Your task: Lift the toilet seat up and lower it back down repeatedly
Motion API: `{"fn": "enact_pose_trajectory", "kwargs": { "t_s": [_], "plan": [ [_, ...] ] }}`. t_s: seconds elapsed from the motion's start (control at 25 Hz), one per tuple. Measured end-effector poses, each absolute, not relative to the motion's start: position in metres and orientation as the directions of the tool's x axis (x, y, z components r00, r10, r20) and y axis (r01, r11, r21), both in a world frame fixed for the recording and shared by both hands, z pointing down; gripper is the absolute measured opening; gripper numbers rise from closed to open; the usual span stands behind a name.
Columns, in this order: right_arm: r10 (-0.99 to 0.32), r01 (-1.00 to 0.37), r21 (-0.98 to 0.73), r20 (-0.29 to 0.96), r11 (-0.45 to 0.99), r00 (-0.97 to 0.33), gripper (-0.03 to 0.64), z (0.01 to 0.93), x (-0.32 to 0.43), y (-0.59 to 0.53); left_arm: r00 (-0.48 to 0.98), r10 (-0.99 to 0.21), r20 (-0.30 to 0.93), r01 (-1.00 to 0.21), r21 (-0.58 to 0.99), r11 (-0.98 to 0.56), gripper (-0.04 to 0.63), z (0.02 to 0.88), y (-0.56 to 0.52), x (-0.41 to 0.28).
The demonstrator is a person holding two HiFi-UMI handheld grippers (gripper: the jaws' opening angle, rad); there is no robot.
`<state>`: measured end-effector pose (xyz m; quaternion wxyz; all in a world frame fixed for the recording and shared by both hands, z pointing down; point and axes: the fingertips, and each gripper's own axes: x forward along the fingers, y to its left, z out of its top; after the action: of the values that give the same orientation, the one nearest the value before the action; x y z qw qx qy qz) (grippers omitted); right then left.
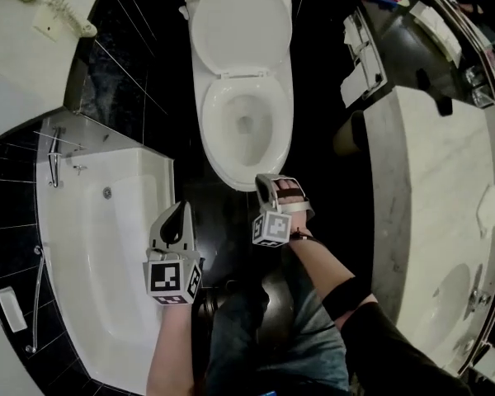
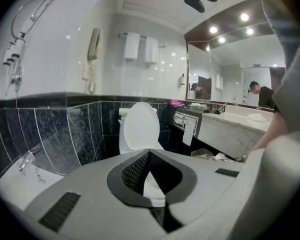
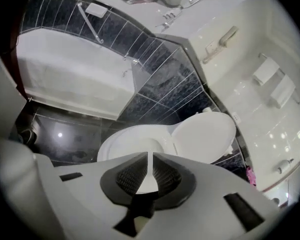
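Seat upright, both grippers held clear

Toilet seat (image 1: 240, 25) is seen raised, its solid cover leaning back at the rear of the bowl (image 1: 246, 172), and nothing is touching it. Whether the ring beneath is up with it or down on the bowl cannot be told. The left gripper (image 1: 181, 208) is held near the bathtub (image 1: 91, 246), well short of the toilet, jaws pressed together with nothing between them. The right gripper (image 1: 274, 181) is held just at the front edge of the bowl, its jaws closed to a thin slit, also empty. A lowering stroke is judged to be due. The danger now: with jaws closed the seat can only be nudged, not pinched, so once it is tipped past its balance it may be dropped and slammed down. A tip may also be skidded off the glossy plastic, and the bowl's front edge could be knocked on the reach in.
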<state>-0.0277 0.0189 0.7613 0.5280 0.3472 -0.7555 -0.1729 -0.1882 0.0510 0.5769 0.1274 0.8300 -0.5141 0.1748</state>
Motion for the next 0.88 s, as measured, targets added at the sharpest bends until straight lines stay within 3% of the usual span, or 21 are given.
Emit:
{"fn": "enact_pose_trajectory", "kwargs": {
  "t_s": [0.4,0.56,0.76,0.88],
  "plan": [
    [-0.829,-0.632,0.566,0.504,0.53,-0.244,0.021,0.461,0.01,-0.011,0.419,-0.839,0.347,-0.898,0.021,-0.44,0.0,0.375,0.062,-0.179],
    [-0.835,-0.759,0.424,0.475,0.493,-0.277,0.021,0.404,0.03,0.003,0.407,-0.858,0.313,-0.904,0.005,-0.427,0.001,0.329,0.065,-0.18],
    [-0.849,-0.904,0.124,0.416,0.409,-0.327,0.02,0.342,0.066,0.017,0.416,-0.864,0.282,-0.901,0.004,-0.433,0.001,0.289,0.064,-0.174],
    [-0.865,-0.923,0.085,0.389,0.376,-0.317,0.02,0.322,0.091,0.024,0.421,-0.868,0.262,-0.901,0.015,-0.433,0.0,0.275,0.063,-0.167]
  ]
}}
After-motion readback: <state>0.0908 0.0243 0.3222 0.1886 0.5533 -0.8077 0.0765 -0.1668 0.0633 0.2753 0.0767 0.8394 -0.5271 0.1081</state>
